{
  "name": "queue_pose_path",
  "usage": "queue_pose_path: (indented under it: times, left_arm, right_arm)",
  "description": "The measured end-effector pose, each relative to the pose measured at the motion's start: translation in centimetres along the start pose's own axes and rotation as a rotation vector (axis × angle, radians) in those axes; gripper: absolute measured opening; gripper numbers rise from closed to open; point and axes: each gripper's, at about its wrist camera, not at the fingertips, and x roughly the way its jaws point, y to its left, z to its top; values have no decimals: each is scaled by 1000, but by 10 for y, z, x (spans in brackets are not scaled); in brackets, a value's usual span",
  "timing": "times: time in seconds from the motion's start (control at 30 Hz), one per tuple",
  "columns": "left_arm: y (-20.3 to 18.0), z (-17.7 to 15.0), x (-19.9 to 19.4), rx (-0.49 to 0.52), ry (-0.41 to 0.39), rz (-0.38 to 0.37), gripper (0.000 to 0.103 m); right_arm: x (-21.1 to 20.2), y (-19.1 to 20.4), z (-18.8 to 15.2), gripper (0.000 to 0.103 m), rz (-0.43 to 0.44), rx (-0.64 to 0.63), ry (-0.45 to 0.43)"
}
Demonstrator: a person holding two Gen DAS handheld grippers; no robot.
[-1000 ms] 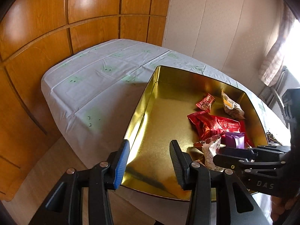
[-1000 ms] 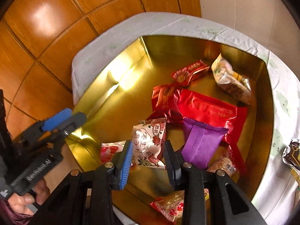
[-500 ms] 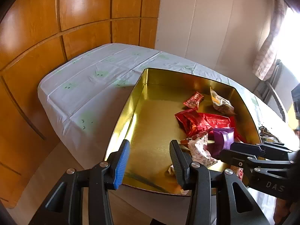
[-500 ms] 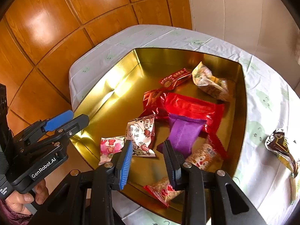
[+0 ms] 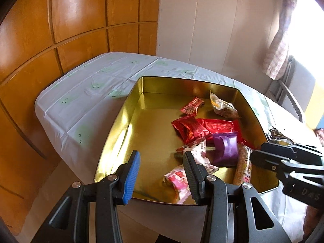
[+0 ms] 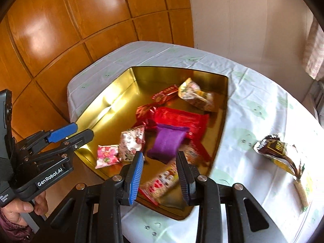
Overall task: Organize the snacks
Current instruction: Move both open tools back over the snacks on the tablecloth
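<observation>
Both grippers are held tilted downward over the near rim of the gold tin (image 6: 113, 109). The left gripper (image 5: 161, 174) is seen with jaws parted and nothing between them; the right gripper (image 6: 160, 174) likewise, its gap narrower, empty. Snack packets are piled in the tin toward 3 o'clock, a purple packet (image 6: 166, 143) among them. A dark wrapper (image 6: 277, 147) lies outside on the tablecloth (image 6: 253, 93) at 3 o'clock, blurred. A hand (image 6: 24, 206) is cut off at 8 o'clock.
</observation>
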Motion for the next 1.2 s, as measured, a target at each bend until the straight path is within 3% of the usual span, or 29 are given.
queue_pose_path:
  times: [0.33,0.6,0.93,1.2]
  left_arm:
    - [-22,-4,-3,62,3,-18,45]
    - [-42,-6,-5,113,5,-40,45]
    - [-61,-10,-5,171,24,-65,45]
    - [-85,-17,-6,241,40,-100,45]
  right_arm:
    - [-26,-38,-22,34,-90,29,-23]
    - [-45,-94,-48,34,-186,98,-9]
    - [-61,-159,-93,34,-326,168,95]
    - [-78,-206,-106,37,-411,175,157]
